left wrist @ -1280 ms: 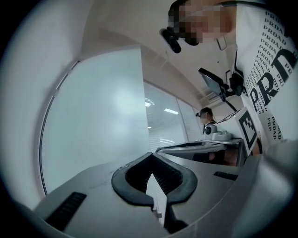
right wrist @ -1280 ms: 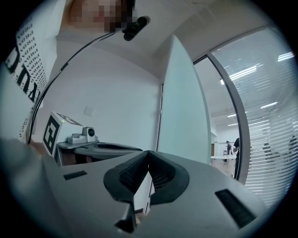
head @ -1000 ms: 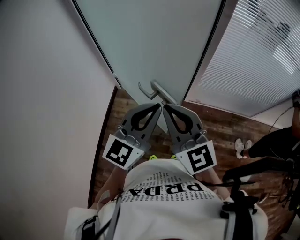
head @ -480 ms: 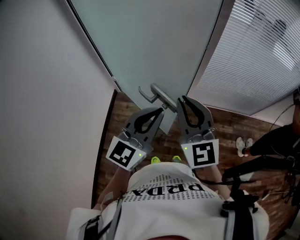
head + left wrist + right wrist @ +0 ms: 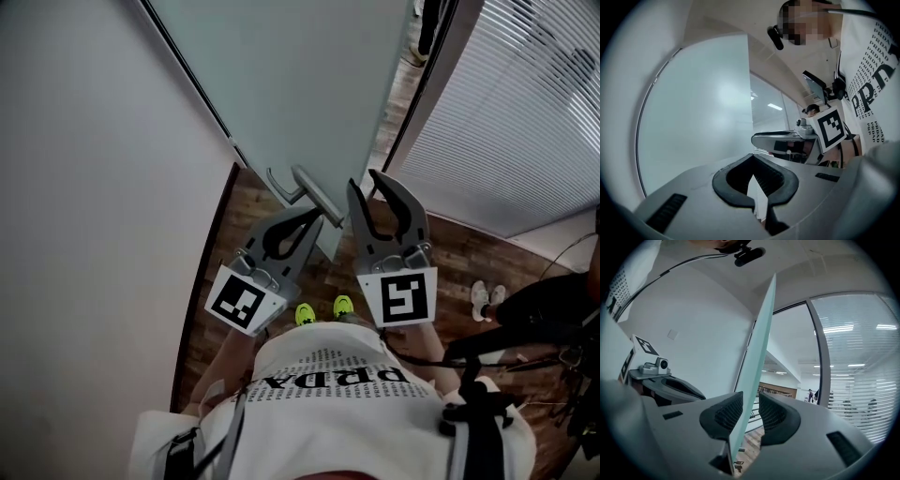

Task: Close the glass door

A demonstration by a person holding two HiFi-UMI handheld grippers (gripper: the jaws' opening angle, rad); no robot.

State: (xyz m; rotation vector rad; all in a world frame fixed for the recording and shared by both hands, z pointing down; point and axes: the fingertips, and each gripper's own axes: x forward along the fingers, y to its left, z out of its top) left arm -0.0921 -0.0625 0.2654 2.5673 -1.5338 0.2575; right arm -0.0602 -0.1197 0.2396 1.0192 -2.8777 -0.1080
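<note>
Your white tee (image 5: 328,412) w/ black print fills the bottom of the head view, w/ a black strap (image 5: 472,427) over its rt side. Past it, your neon-yellow shoes (image 5: 306,315) stand side by side on the wood floor (image 5: 450,253). A white wall (image 5: 84,187) runs along the floor's left edge, slatted blinds (image 5: 525,122) along its far rt edge. Near the floor's rt edge: another person's white sneakers (image 5: 482,296) & dark trouser legs (image 5: 544,300).

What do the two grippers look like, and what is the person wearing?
Both the left gripper and right gripper are grey, with curved jaws lined in black ribbed pads. Each carries a white cube printed with black square markers. The person wears a white shirt with black lettering, dark straps and bright yellow shoes.
</note>
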